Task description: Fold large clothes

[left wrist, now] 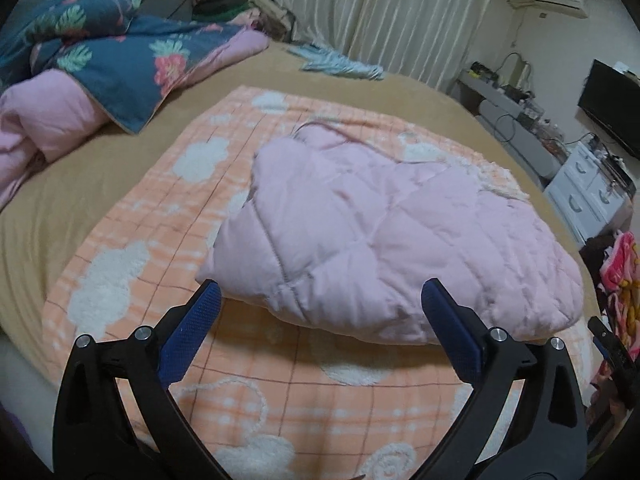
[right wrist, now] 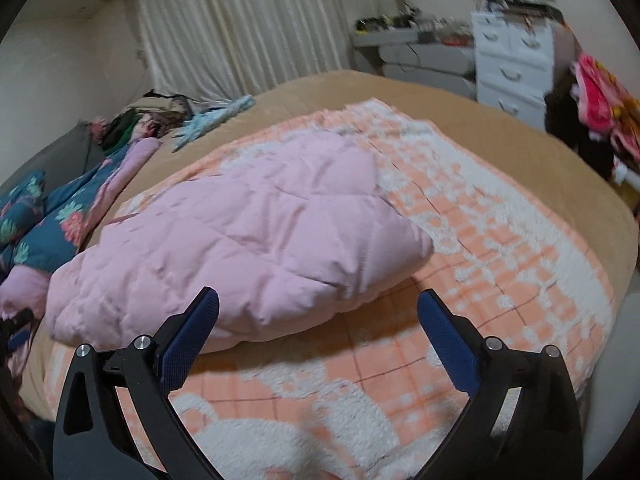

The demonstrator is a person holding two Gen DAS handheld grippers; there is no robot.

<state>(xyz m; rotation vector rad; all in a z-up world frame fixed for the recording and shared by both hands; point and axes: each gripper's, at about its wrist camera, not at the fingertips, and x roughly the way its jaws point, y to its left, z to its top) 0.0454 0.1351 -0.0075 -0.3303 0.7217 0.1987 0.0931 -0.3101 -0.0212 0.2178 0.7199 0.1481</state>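
the pink quilted jacket lies folded into a puffy bundle in the middle of the orange checked blanket, which has fuzzy white shapes on it and is spread flat over the tan bedcover. in the right wrist view the same jacket sits slightly left of centre on that blanket. the left gripper hangs just in front of the bundle's near edge with its blue-padded fingers spread wide, nothing between them. the right gripper is the same, jaws wide apart and empty, near the jacket's front edge. further back, a dark blue floral duvet with a pink lining is heaped at the head of the bed, beside a pile of mixed clothes. cream curtains hang behind, and a white drawer unit stands off to the side.
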